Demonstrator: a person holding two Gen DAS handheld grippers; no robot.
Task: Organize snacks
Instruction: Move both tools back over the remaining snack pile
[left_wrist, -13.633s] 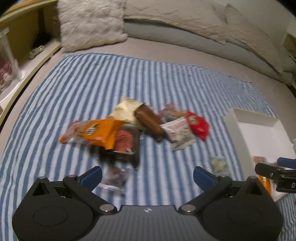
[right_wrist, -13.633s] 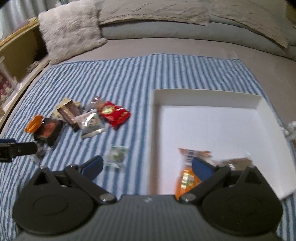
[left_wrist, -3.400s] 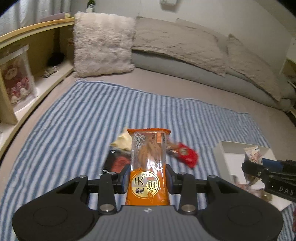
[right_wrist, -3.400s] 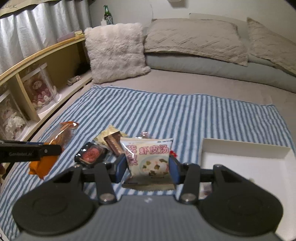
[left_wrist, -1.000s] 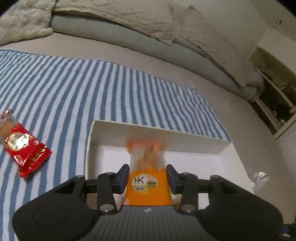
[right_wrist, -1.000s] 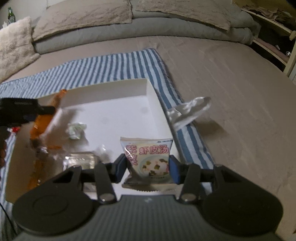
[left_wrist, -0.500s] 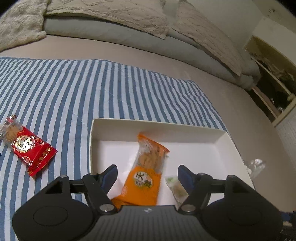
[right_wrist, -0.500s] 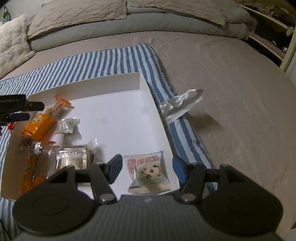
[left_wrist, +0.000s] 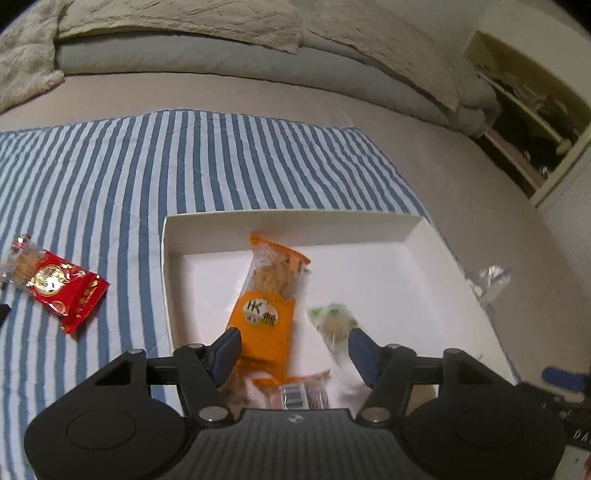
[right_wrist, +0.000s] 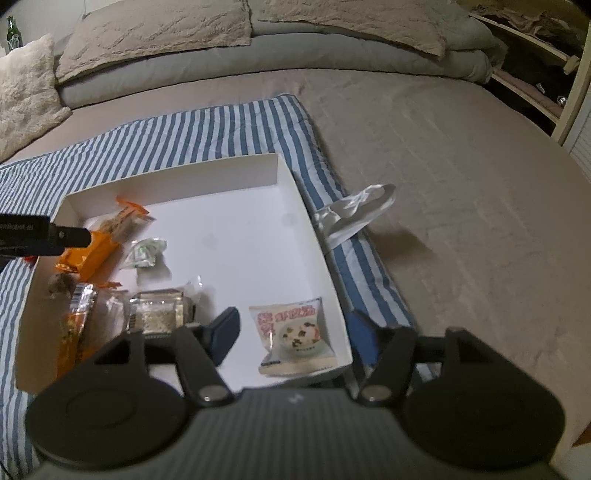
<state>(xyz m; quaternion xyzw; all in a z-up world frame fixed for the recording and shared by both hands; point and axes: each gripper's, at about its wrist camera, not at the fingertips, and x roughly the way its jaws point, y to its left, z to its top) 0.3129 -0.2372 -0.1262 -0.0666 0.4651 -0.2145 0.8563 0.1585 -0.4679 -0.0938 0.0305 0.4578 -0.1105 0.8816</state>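
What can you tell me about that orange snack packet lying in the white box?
The orange snack packet is a long, glossy plastic wrapper, clear at its far end, showing pale biscuits, with a round label on the orange part. It lies flat and slightly tilted on the floor of the white box, near the left wall, beside a small green-and-white packet. Nothing grips it.

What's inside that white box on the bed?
In the white box: an orange packet, a green-white sweet, a soup sachet and clear-wrapped snacks; anything beneath them is hidden.

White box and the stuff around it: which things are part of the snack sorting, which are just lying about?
Job:
- white box
- orange packet
- white soup packet
- green-wrapped snack
- red packet, on the striped blanket

Lying about:
- crumpled clear plastic
- pillows
- green bottle
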